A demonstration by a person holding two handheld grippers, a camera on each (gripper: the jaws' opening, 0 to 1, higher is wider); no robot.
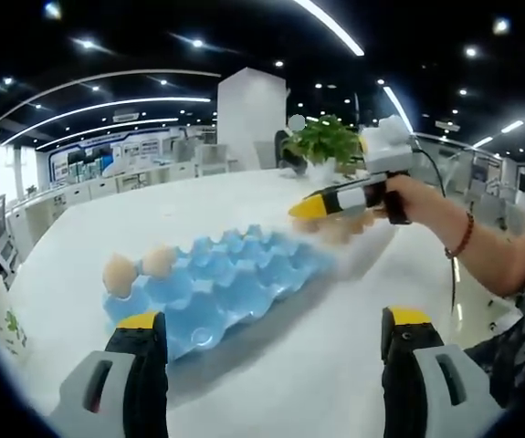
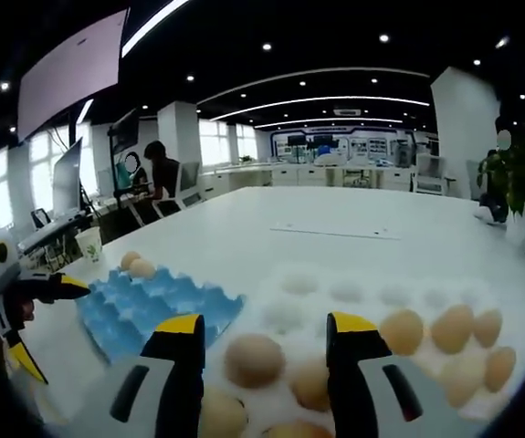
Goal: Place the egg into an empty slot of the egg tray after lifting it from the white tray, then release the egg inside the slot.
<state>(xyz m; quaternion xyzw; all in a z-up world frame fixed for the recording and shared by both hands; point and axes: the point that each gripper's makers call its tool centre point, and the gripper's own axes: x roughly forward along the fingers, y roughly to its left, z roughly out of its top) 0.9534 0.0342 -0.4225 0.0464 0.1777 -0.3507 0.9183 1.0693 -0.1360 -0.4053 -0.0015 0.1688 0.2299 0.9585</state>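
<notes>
Yellow-tipped jaws of my right gripper (image 2: 264,351) stand apart and hold nothing, and the egg (image 2: 254,359) I mean to lift sits right between them, dead ahead at twelve o'clock. It rests in a dimple of the white tray (image 2: 362,294), pale brown, and I cannot tell whether either pad touches its shell yet. More eggs crowd it: one just beyond at about one o'clock, others low near the jaw roots, and a further group (image 2: 454,330) out at three o'clock. An egg has no strong long axis from here; it reads nearly round, so I judge that the pinch can come straight across its middle.

From that egg, the blue egg tray (image 2: 143,306) lies at about ten o'clock, just beside the white tray's edge, with two eggs (image 2: 136,265) already parked on its far corner and the nearer cups bare. So the carry runs leftward and slightly away.

My left gripper (image 1: 271,347) is also parted and unloaded, hovering over the table (image 1: 317,365) at the blue tray's near side. The right is plainly nearer the egg, so I judge the pick its job.
</notes>
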